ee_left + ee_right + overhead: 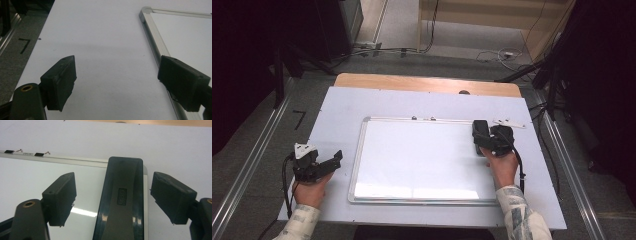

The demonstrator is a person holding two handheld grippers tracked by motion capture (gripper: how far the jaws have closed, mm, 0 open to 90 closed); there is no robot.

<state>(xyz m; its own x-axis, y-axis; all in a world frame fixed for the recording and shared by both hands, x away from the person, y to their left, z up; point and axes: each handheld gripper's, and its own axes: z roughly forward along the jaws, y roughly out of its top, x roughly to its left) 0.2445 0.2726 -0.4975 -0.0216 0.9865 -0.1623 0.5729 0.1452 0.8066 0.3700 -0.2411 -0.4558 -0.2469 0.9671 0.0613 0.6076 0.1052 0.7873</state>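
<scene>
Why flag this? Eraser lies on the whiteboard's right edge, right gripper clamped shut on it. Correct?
Not quite. The right gripper is open: in the right gripper view its pads stand clear of the eraser on both sides. The eraser does lie on the whiteboard's right edge.

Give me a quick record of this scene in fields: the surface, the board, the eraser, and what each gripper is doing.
surface: white table top
whiteboard: lies flat on the table, silver frame, wiped clean
eraser: dark, lies on the whiteboard's right edge near its far corner
right gripper: jaws open, one on either side of the eraser, pads clear of it
left gripper: jaws open, nothing between them, beside the whiteboard's left edge
</scene>
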